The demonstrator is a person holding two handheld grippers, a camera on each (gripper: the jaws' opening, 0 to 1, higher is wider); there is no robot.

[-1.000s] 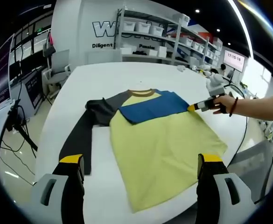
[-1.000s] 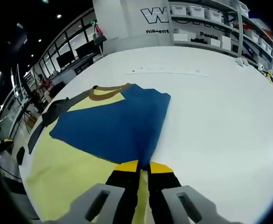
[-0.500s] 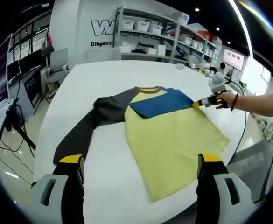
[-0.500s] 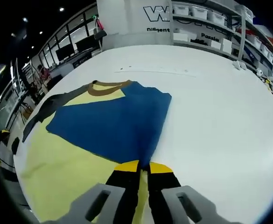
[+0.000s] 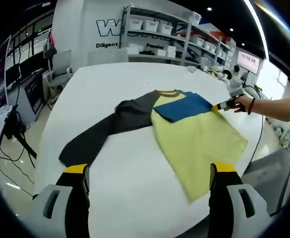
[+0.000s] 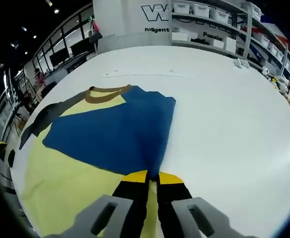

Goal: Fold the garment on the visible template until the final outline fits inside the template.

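Lying flat on the white table [image 5: 110, 79], the yellow shirt [image 5: 199, 144] had its blue sleeve [image 6: 115, 134] folded across the chest below the brown collar [image 6: 102, 93], while the dark grey sleeve [image 5: 105, 131] stretched out on the shirt's far side. The right gripper [image 6: 152, 178] was clamped on the blue sleeve's end at the shirt's edge. The left gripper [image 5: 149, 173] hung spread wide and empty, short of the shirt's hem.

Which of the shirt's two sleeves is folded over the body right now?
The blue sleeve is; it lies across the yellow chest, its end pinched in the right hand-held gripper. The dark grey sleeve stretches out flat on the white table.
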